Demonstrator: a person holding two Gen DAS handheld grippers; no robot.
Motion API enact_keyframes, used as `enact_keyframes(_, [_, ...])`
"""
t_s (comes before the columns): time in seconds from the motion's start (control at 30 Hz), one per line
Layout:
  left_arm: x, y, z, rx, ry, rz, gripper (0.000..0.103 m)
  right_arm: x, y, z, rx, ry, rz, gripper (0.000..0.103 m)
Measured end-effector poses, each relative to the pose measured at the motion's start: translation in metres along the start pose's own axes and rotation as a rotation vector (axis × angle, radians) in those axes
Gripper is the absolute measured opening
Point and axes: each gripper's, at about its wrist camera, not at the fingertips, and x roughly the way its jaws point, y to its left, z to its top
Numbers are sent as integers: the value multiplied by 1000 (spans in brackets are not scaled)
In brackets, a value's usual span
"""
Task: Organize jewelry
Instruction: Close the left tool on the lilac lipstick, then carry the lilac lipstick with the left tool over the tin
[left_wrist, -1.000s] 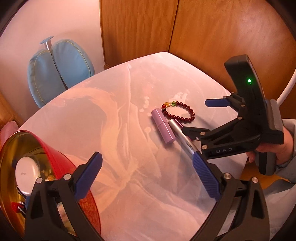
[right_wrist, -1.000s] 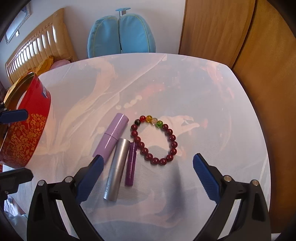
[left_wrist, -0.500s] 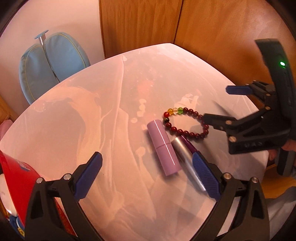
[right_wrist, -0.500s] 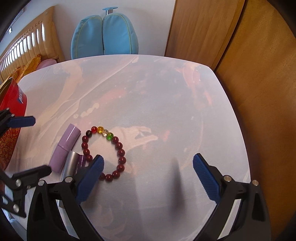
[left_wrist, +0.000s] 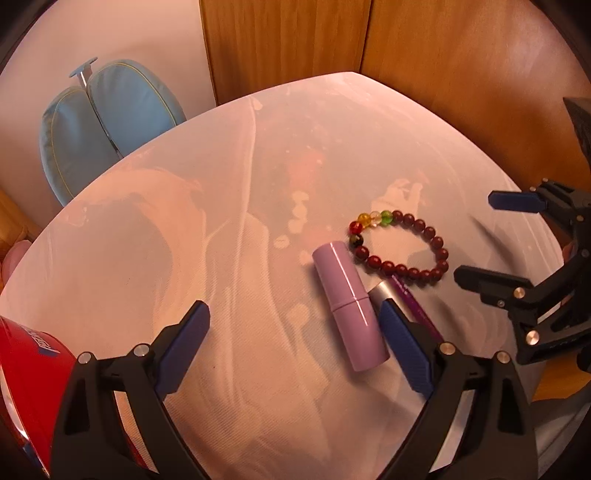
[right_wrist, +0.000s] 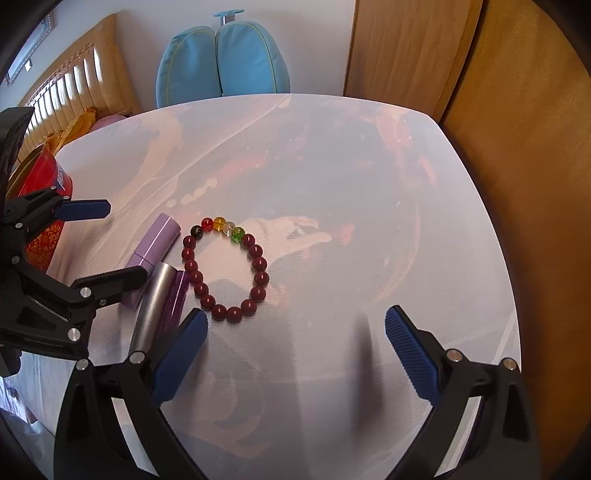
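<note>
White table (right_wrist: 369, 184); left gripper (left_wrist: 295, 332) closing, nothing gripped; right gripper (right_wrist: 295, 343) wide, empty.

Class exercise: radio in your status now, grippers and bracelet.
Left gripper closing, nothing gripped; right gripper open, empty. Bead bracelet flat on table, untouched. Lilac tube beside it.

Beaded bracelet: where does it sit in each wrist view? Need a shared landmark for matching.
Left wrist view: beaded bracelet right of centre, just beyond the lilac tube's far end.
Right wrist view: beaded bracelet left of centre, right of the lilac tube.
Shared landmark: blue chair back behind the table.
</note>
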Motion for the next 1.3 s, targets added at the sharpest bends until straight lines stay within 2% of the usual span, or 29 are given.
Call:
enact_keyframes(0.1, [4,2,-5,-4,16,-8,72,0,5,1,-11,-1,9,98])
enact_keyframes(0.17, [3,2,-6,-3,10,-21,70,-1,9,0,-22,-3,18,98])
enact_keyframes(0.23, [2,0,-6,21,-3,-17,57,0,12,0,-31,-1,26,98])
enact_keyframes(0.3, [0,-1,-6,25,-15,-23,27,0,16,-1,-35,2,27,98])
enact_keyframes(0.33, [-1,1,-6,17,-14,-27,22,0,16,-2,-37,3,26,98])
enact_keyframes(0.5, [-8,6,-9,-14,-9,-52,22,-6,18,-4,-34,-8,22,98])
enact_keyframes(0.63, [-37,10,-9,-33,-66,-67,22,-16,22,-1,-24,-33,26,98])
enact_keyframes(0.83, [-98,29,-17,-29,-165,-18,22,-40,52,21,-48,-102,75,98])
enact_keyframes(0.97, [-134,62,-36,-70,-207,58,22,-56,95,42,-110,-157,132,98])
enact_keyframes(1.1, [-171,104,-76,-156,-223,144,22,-74,152,58,-200,-212,215,98])
enact_keyframes(1.3, [-201,168,-150,-297,-164,264,22,-92,243,68,-367,-249,342,98])
